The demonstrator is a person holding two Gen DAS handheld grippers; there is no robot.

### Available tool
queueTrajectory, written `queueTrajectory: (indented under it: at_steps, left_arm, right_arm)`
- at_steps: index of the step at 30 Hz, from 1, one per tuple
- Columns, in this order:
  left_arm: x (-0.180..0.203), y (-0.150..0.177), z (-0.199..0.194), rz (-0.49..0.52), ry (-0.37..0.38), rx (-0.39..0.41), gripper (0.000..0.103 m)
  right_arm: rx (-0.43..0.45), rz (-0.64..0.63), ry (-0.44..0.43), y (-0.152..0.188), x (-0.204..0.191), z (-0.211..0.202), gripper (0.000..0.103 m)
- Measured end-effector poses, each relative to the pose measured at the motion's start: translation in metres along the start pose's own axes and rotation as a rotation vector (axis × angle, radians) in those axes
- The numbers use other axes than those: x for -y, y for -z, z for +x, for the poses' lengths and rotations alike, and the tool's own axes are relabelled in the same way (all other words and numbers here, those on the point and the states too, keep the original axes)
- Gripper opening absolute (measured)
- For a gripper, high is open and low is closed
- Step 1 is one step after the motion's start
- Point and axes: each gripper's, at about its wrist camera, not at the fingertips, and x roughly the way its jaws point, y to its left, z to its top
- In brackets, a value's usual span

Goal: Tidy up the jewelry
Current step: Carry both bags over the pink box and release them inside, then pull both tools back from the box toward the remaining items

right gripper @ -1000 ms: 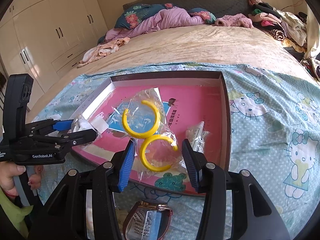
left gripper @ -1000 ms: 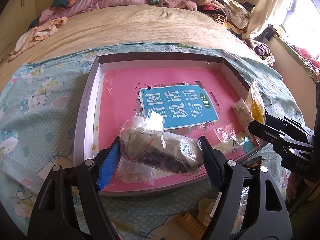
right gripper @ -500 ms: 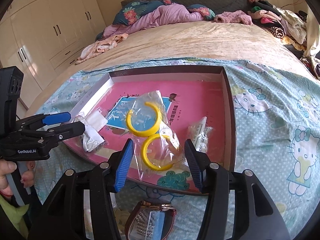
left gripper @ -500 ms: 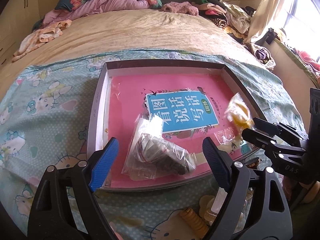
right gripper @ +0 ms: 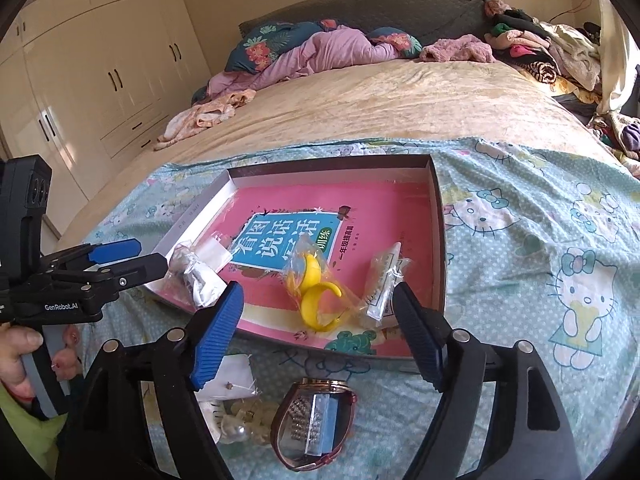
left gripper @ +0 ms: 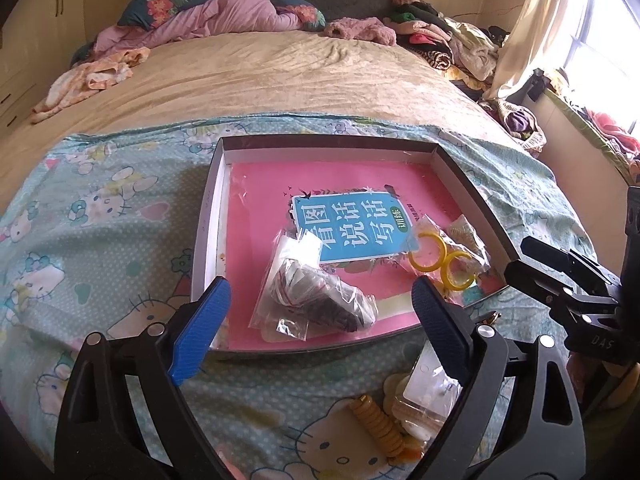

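Note:
A shallow box (left gripper: pixel 216 200) (right gripper: pixel 438 240) with a pink book inside lies on the bed. In it lie a clear bag with dark beads (left gripper: pixel 316 296) (right gripper: pixel 196 276), a bag with two yellow bangles (left gripper: pixel 444 258) (right gripper: pixel 316 292) and a small clear packet (right gripper: pixel 384 280). My left gripper (left gripper: pixel 320 328) is open and empty, just in front of the bead bag. My right gripper (right gripper: pixel 316 332) is open and empty, just in front of the bangle bag.
In front of the box on the Hello Kitty sheet (left gripper: pixel 100 216) lie a watch with a sparkly face (right gripper: pixel 314 424), a yellow spiral band (left gripper: pixel 376 424) and small bagged pieces (right gripper: pixel 236 380). Clothes are piled at the bed's far right (left gripper: pixel 440 40). A wardrobe (right gripper: pixel 100 80) stands left.
My left gripper opened, let the bead bag drop into the box and drew back. My right gripper opened wider, left the bangle bag in the box and drew back.

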Motion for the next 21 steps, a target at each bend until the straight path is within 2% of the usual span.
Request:
queueTrajectory:
  at_steps: [4,21]
  left_arm:
    - [0.001,0.0,-0.011,-0.008,0.005,0.021,0.092]
    - [0.001,0.011,-0.056,-0.015,0.008,0.102,0.093]
  right_arm:
    - [0.036,-0.004,-0.002,-0.001,-0.004,-0.017,0.085]
    - [0.123,-0.048,0.004,-0.002,-0.028,-0.068,0.087]
